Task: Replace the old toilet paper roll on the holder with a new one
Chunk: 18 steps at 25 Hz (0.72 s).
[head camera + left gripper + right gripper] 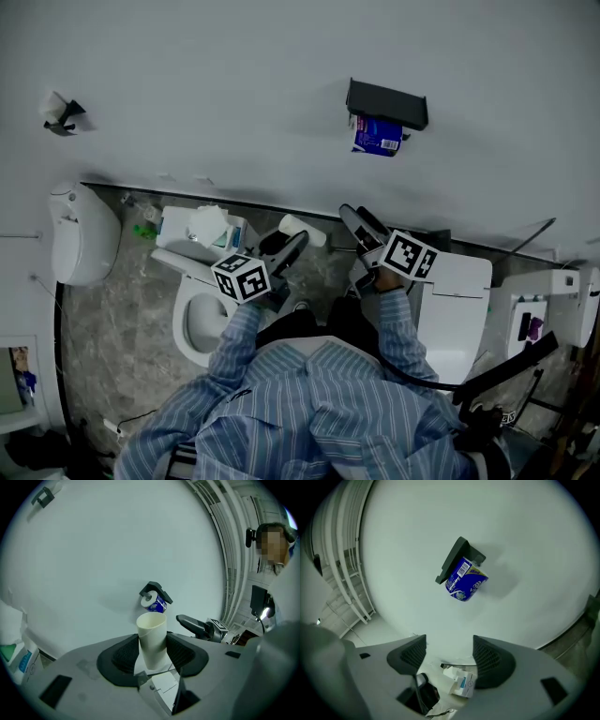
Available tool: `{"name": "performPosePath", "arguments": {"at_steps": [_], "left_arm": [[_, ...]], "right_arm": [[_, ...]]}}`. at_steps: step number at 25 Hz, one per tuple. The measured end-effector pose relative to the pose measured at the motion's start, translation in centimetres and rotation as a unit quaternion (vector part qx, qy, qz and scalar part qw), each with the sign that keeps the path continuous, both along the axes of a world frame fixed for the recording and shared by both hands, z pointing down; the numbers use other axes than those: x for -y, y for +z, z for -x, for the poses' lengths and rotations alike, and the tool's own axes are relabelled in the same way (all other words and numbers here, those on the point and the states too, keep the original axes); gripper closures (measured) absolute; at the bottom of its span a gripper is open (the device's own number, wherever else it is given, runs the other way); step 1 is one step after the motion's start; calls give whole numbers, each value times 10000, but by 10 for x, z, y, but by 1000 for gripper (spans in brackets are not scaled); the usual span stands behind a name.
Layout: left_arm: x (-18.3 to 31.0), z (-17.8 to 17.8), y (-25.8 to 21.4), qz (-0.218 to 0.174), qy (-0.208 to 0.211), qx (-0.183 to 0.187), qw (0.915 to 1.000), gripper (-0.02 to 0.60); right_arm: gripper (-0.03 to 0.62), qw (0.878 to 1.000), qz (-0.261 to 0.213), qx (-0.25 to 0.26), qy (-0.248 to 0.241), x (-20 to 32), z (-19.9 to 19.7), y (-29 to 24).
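A black wall holder (387, 101) carries a toilet paper roll in a blue wrapper (377, 136). My left gripper (292, 242) is shut on an empty cream cardboard tube (302, 230), low and left of the holder. In the left gripper view the tube (151, 637) stands upright between the pads, with the holder (157, 590) and the blue roll (153, 601) beyond it on the wall. My right gripper (364, 228) is below the holder, open with nothing between its pads (492, 660). It faces the blue roll (465, 582) from some distance.
A toilet bowl (202, 319) lies below my left arm. Tissue packs (202, 228) sit on the floor by the wall. A white wall unit (82, 234) hangs at the left, a white cabinet (459, 300) stands at the right. White pipes (342, 573) run up the wall.
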<state>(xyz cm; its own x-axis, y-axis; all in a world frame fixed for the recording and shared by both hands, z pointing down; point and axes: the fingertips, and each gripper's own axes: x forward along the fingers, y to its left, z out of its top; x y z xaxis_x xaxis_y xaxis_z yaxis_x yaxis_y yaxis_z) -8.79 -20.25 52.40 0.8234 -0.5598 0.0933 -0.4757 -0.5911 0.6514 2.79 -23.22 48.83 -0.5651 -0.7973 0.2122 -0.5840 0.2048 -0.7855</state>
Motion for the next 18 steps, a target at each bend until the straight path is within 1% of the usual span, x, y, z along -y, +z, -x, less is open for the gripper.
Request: {"name": "performPosePath", "arguments": {"at_steps": [1,2,3,4,5,7,10,14,18], "left_arm": [[-5,2,2,13,69,25,10000,396],[-10,4,4,29,139,46,9999,396],[-16,6,7,52,209,56,9998,396],[-22,8,9,81,275,53,9996,396],[-28,9,12,116,331,37,9994,396],[-39,12,18,202,409,-19,9990,396],[-53,11,25,325,519,-90,9981,396],[-69,-2,28,356,754,-132,9964,397],[-89,-16,28,347,882,-168,9954,399]], "right_arm": [[317,10000,6,-2,79,-7,2,3],[408,9998,11,22,178,-15,4,6],[459,9996,21,45,274,-23,5,9],[497,9994,40,33,350,-31,6,12],[521,9992,67,-35,401,-40,8,14],[547,9986,160,-294,410,-60,12,22],[554,9968,357,-654,297,-89,18,36],[565,9944,547,-859,285,-119,18,45],[582,9924,637,-1014,279,-145,12,50]]}}
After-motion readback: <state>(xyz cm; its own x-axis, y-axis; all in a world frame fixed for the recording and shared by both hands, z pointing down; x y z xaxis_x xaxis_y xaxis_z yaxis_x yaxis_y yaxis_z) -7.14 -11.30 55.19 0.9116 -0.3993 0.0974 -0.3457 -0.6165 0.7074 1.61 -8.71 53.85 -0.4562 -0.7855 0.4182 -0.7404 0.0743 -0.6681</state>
